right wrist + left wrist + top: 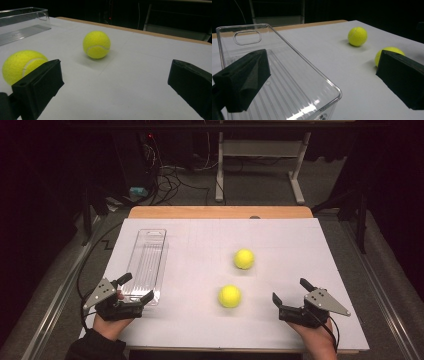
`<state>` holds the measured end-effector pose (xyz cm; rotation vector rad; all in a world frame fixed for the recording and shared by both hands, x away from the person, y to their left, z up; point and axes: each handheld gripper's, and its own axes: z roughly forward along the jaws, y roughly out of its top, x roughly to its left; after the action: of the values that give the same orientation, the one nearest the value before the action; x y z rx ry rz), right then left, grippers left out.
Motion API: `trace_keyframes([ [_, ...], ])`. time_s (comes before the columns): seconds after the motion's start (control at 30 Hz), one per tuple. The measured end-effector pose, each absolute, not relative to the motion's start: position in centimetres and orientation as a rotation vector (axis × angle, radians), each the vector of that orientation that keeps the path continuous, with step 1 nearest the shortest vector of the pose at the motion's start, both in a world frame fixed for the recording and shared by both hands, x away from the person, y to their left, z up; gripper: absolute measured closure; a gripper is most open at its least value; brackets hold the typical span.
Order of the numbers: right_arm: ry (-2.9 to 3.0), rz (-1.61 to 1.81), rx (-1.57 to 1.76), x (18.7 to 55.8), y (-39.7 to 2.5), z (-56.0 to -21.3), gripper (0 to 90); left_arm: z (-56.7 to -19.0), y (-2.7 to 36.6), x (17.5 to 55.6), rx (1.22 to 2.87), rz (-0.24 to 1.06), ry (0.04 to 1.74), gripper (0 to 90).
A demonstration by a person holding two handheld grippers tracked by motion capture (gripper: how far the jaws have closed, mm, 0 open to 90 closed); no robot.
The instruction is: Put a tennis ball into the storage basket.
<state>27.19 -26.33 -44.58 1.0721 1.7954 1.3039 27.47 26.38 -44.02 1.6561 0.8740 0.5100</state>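
Two grippers wait, jaws apart, over a white desk (200, 330).

The left gripper (136, 288) straddles the clear plastic tray's (145, 262) near corner; the right gripper (290, 292) sits near two yellow tennis balls (230, 296), holding nothing.

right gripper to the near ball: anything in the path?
Nothing visible. The right gripper sits open on the white sheet, with bare sheet between it and the near ball. The far ball lies beyond, off the line, and the clear tray is away by the left gripper.

The high view looks down from above the counter (280, 330); both tongs-mounted views sit low, seemingly sharing the two balls.
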Motion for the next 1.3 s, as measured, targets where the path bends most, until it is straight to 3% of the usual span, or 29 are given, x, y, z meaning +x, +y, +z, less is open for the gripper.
trace_keyframes([
  [1.3,1.813,1.273,1.089,27.32,-26.48,-44.81,0.0,-43.81,26.5,27.49,1.644,0.525,0.883,0.2],
])
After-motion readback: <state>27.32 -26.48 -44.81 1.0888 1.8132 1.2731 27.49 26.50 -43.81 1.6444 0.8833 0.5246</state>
